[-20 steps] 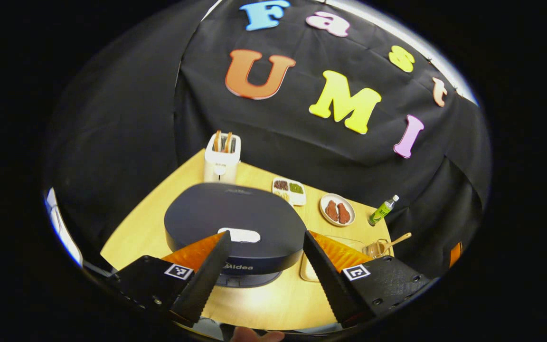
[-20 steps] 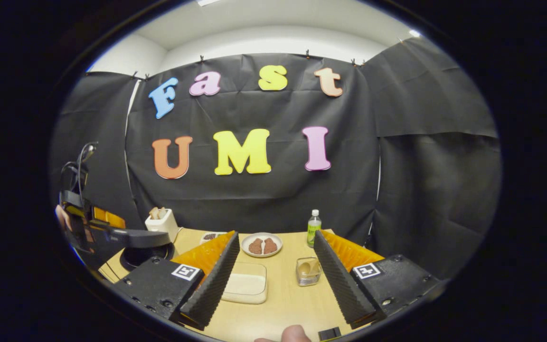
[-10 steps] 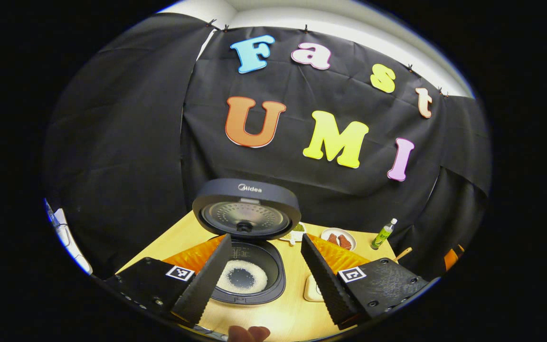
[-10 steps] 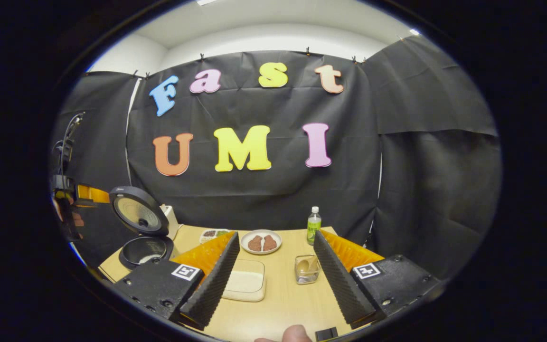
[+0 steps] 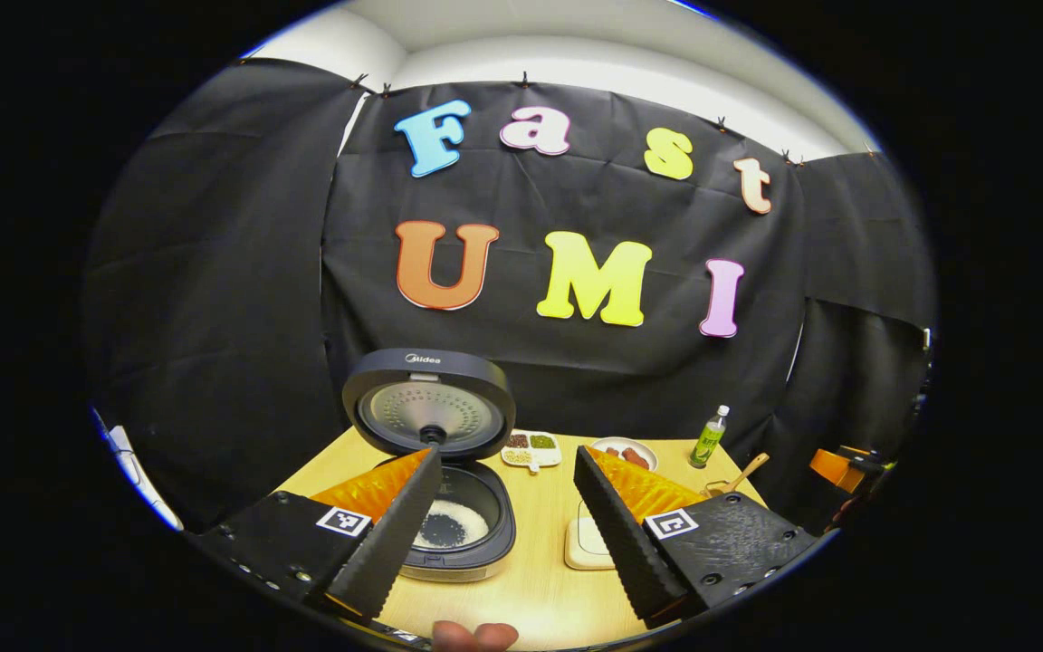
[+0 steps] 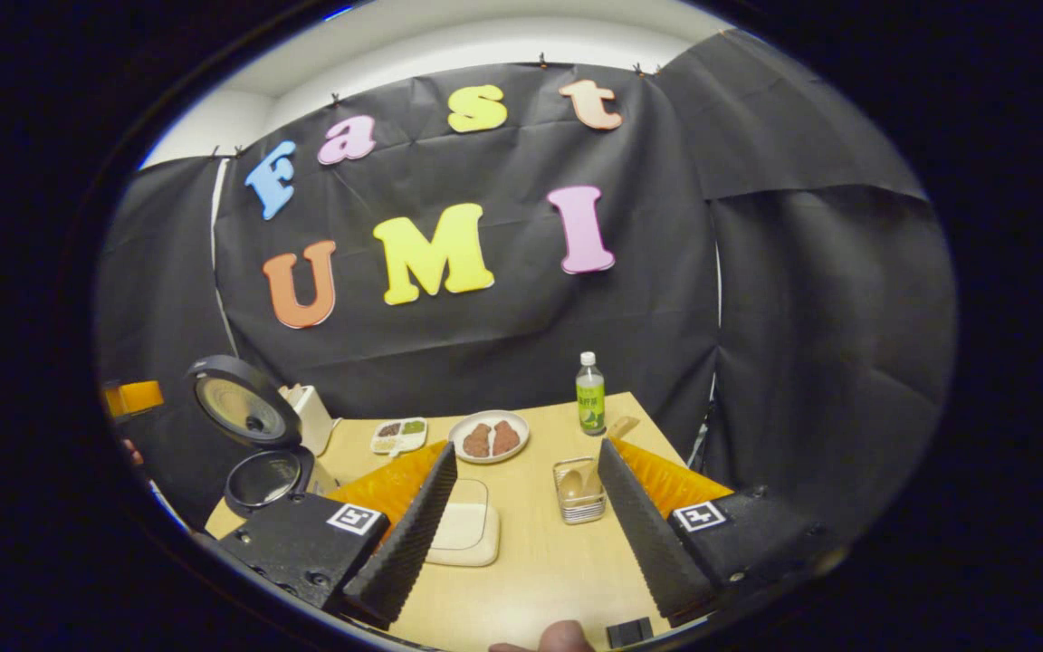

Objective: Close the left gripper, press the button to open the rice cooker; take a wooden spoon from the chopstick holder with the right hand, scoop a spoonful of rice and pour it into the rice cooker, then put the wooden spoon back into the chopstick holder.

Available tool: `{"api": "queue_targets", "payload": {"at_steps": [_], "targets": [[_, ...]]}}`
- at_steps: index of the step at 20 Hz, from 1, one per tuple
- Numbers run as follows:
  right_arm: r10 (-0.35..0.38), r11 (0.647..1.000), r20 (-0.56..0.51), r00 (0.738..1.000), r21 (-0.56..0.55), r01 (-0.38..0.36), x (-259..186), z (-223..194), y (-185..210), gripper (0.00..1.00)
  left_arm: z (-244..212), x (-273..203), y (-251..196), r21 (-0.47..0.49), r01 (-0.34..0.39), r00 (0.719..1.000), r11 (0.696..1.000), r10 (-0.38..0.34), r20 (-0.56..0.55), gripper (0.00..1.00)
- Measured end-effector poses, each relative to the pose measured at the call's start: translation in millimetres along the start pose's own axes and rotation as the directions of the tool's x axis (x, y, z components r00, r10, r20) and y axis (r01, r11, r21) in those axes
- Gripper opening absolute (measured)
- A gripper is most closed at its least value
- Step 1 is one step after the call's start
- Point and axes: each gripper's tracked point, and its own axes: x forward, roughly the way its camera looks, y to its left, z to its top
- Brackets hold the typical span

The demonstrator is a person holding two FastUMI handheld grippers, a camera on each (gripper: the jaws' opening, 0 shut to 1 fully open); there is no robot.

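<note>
In the left gripper view the left tongs [image 5: 503, 534] stand wide apart and hold nothing, hovering over the near edge of the worktop [image 5: 540, 580]; the cooker [image 5: 454, 525] sits just past the left finger, its lid [image 5: 429, 403] swung up and standing upright behind the pot; a ring of white rice lies in the dark pot [image 5: 451, 525]; right of the cooker, between the fingers, lies a pale rice tray [image 5: 583, 543], partly hidden by the right finger; farther back lie a divided dish [image 5: 531, 445] and a plate [image 5: 626, 450] of brown pieces; a green bottle [image 5: 710, 436] stands upright near the far right corner; the spoon [image 5: 743, 471] leans out of the holder [image 5: 719, 489] just over the right finger; the other gripper's orange part [image 5: 834, 466] shows at the far right edge; a fingertip [image 5: 474, 636] shows at the bottom.

In the right gripper view the right tongs [image 6: 521, 534] are likewise wide apart and empty; the holder [image 6: 578, 493] stands just left of the right finger with the spoon [image 6: 571, 482] in it, its handle [image 6: 621, 426] slanting toward the bottle [image 6: 589, 406]; the rice tray [image 6: 463, 534] lies beside the left finger; the plate [image 6: 488, 436] and divided dish [image 6: 397, 435] lie behind it; the cooker [image 6: 268, 480] stands open at the left with its lid [image 6: 236, 412] raised, a toaster [image 6: 309, 417] just behind; part of the left gripper [image 6: 132, 398] shows at the left edge.
</note>
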Motion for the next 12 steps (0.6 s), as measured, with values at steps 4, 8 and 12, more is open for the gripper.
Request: {"api": "queue_targets", "payload": {"at_steps": [4, 8, 12], "targets": [[0.021, 1.000, -0.032, 0.999, 0.003, -0.021, 37.2, -6.3, -24.0, 1.00, -8.1, -0.7, -8.0, 0.009, -0.029, 1.000, 1.000, 0.029, -0.001, 0.95], [0.081, 0.997, -0.070, 0.994, 0.004, -0.081, 81.8, -18.2, -36.5, 0.98, -9.7, 3.9, -16.9, 0.002, -0.055, 0.998, 0.998, 0.055, -0.005, 0.95], [0.058, 0.998, -0.121, 0.991, 0.020, -0.056, 135.4, -40.4, -64.2, 0.97, -8.8, 9.0, -21.5, 0.006, -0.090, 0.996, 0.996, 0.090, 0.000, 0.95]]}}
